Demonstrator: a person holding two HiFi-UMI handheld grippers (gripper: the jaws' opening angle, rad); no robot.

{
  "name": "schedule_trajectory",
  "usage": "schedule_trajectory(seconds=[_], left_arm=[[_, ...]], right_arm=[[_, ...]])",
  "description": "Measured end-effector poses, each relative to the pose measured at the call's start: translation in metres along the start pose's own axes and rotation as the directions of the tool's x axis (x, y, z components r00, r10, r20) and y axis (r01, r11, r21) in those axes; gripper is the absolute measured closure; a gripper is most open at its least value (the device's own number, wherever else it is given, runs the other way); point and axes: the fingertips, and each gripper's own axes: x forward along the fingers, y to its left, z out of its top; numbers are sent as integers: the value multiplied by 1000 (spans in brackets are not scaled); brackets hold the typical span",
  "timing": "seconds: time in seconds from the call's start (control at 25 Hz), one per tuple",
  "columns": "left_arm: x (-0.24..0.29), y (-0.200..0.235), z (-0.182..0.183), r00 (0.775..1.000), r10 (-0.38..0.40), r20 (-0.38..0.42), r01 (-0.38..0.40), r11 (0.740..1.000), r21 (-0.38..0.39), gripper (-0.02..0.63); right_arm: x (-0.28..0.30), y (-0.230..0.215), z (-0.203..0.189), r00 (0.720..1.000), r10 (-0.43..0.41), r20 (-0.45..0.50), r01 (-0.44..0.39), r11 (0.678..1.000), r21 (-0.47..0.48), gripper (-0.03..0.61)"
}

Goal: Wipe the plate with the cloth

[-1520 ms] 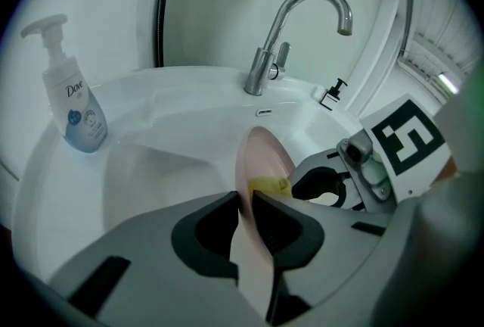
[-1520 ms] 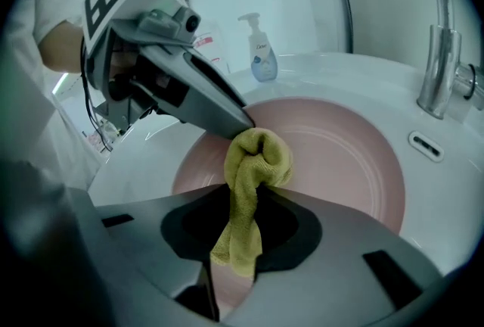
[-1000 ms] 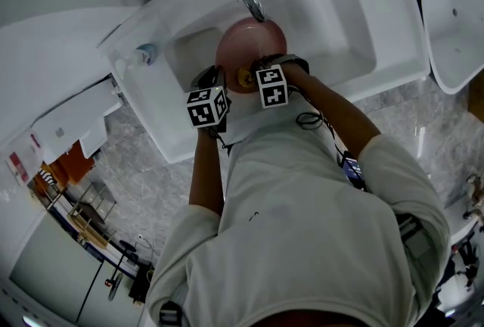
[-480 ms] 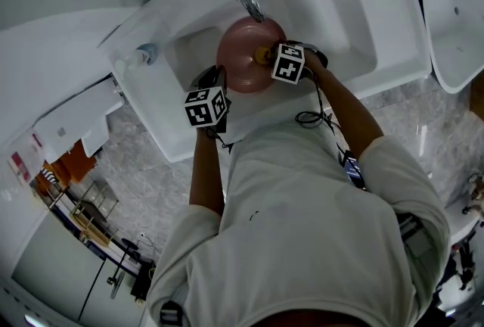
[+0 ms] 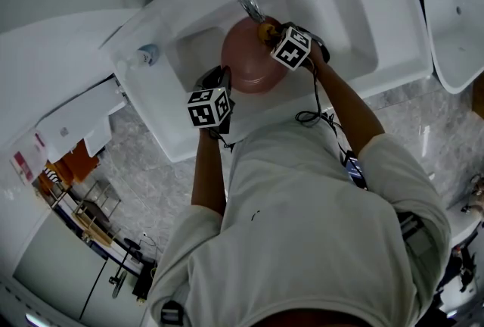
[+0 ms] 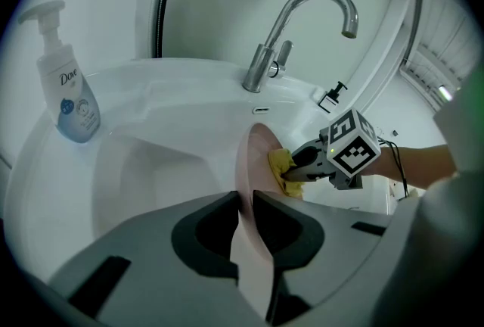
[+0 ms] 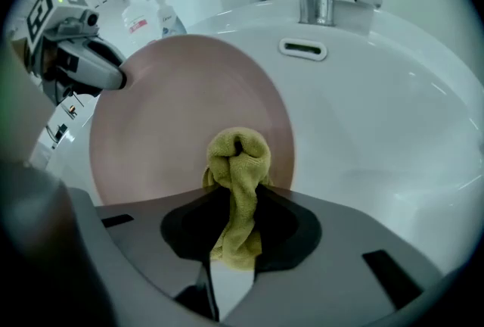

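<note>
Head view: above the person, facing steeply down on the sink [image 5: 340, 23], farthest off. Left gripper view: low at the sink's near-left rim, looking across the basin to the faucet [image 6: 261, 68], plate [image 6: 249, 159] edge-on, close, right gripper [image 6: 291, 170] beyond. Right gripper view: very near the plate's face, facing the faucet, left gripper [image 7: 113, 76] far left. All three share plate, faucet and cloth [image 7: 238, 166].
</note>
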Motion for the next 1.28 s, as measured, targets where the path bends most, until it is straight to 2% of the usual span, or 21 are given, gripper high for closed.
schedule_trajectory(seconds=[0.16,0.36,0.56,0.72,1.04,1.28], left_arm=[[1,-1,2,1000,-2,3,2,1000,2,540],[1,-2,4,1000,-1,8,1,1000,1,540],[1,-1,3,1000,3,3,-3,1000,-2,540],[1,1,1,1000,4,-3,-4,1000,-10,540],[2,9,-8,1000,12,-22,-13,999,-36,538],[3,14,-17,999,5,-32,-8,997,-75,538]], right_arm=[[-1,-1,21,997,-32,73,31,999,11,486],[-12,23,53,986,7,169,-3,1000,-22,486],[-19,58,74,974,73,213,-50,992,-112,486],[-17,82,70,974,116,195,-83,982,-169,486],[-8,121,34,966,241,96,-210,943,-257,486],[0,120,-1,969,245,-20,-237,911,-337,486]])
